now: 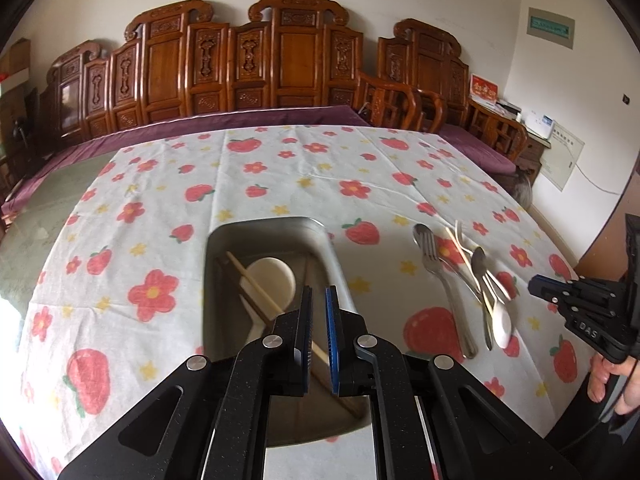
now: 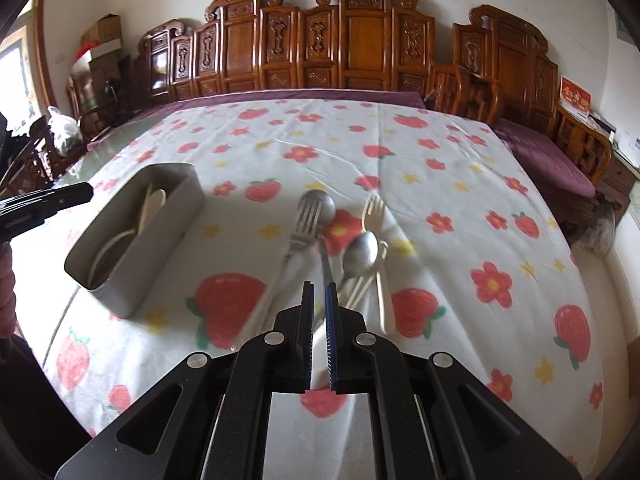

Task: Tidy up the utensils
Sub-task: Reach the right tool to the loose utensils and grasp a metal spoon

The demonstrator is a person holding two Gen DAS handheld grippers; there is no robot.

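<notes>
A grey utensil box (image 1: pixel 332 252) (image 2: pixel 176 224) stands on the strawberry tablecloth. It holds a white spoon (image 1: pixel 272 280) (image 2: pixel 152 204) and chopsticks (image 1: pixel 256 286). My left gripper (image 1: pixel 319 300) hovers over the box, jaws nearly together, holding nothing. A loose pile lies right of the box: a metal fork (image 1: pixel 444 280) (image 2: pixel 298 232), metal spoons (image 1: pixel 480 268) (image 2: pixel 360 256), a white fork (image 2: pixel 378 248), a white spoon (image 1: pixel 502 324) and chopsticks. My right gripper (image 2: pixel 319 296) (image 1: pixel 534 282) hangs just above the pile's near end, jaws nearly together and empty.
The tablecloth (image 1: pixel 280 184) (image 2: pixel 460 184) covers a wide table. Carved wooden benches with purple cushions (image 1: pixel 240 120) (image 2: pixel 544 156) run along the far side and the right. The table's right edge (image 1: pixel 560 248) is near the pile.
</notes>
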